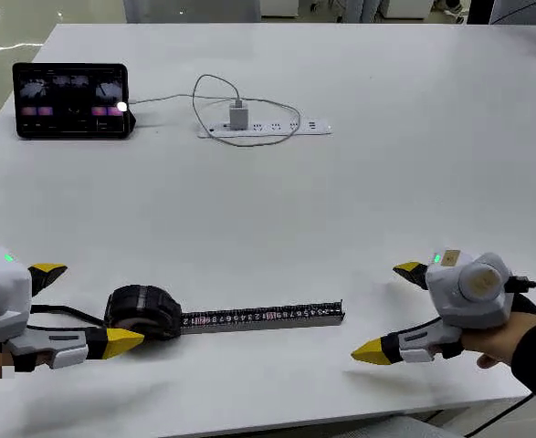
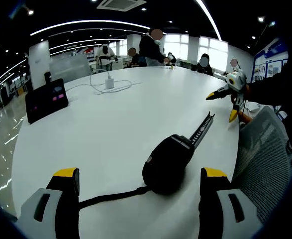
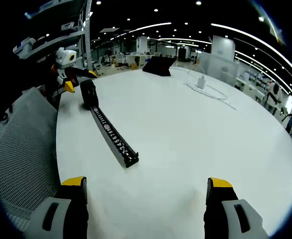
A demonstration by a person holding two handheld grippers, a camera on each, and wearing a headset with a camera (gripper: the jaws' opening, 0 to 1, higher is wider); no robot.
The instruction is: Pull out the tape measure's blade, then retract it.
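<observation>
White tabletop (image 1: 359, 182) all round, a bright open office behind it, ceiling light strips (image 2: 86, 24) overhead and people (image 2: 153, 47) at the far end. Tablet (image 1: 71, 100) and power strip (image 1: 268, 128) sit at the back. Tape measure (image 1: 141, 312) lies near the front edge, blade (image 1: 263, 316) out flat. Left gripper (image 1: 101, 304) gapes wide, the case between its jaws, unclamped. Right gripper (image 1: 375, 310) is wide open, empty, near the blade tip.

a large open-plan office or lab hall: long curved ceiling light strips (image 2: 86, 21), people (image 2: 153, 47) standing past the far edge of the white desk (image 1: 386, 109), a mesh office chair (image 2: 265, 154) at its near edge.
</observation>
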